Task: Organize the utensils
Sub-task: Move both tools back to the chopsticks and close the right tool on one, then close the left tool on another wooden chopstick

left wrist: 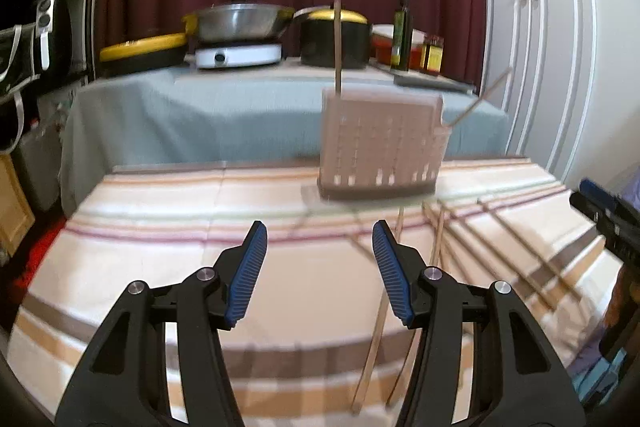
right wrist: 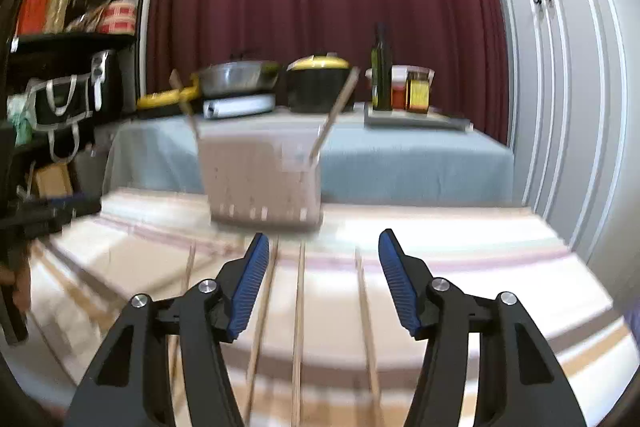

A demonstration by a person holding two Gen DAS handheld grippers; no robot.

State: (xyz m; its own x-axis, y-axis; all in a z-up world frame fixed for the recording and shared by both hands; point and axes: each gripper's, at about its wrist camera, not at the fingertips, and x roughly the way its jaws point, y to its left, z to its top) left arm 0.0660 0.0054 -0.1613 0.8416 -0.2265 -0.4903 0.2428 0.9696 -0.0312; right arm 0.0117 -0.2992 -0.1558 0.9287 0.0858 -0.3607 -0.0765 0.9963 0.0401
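Observation:
A pinkish-brown slotted utensil holder (left wrist: 380, 147) stands at the far side of the striped cloth, with one wooden stick (left wrist: 337, 47) upright in it and another (left wrist: 480, 99) leaning out to the right. Several wooden sticks (left wrist: 436, 239) lie loose on the cloth in front of it. My left gripper (left wrist: 319, 231) hovers open above the cloth, empty, left of the sticks. In the right wrist view the holder (right wrist: 260, 183) is blurred, with two sticks leaning out. My right gripper (right wrist: 324, 241) is open and empty above three loose sticks (right wrist: 298, 307).
The striped tablecloth (left wrist: 160, 267) covers the near table. Behind it a blue-grey covered table (left wrist: 200, 115) carries a pan on a hotplate (left wrist: 240, 23), a black pot (left wrist: 334, 39), an oil bottle (left wrist: 402, 31) and jars. Shelves stand left, white cabinet doors (left wrist: 532, 47) right.

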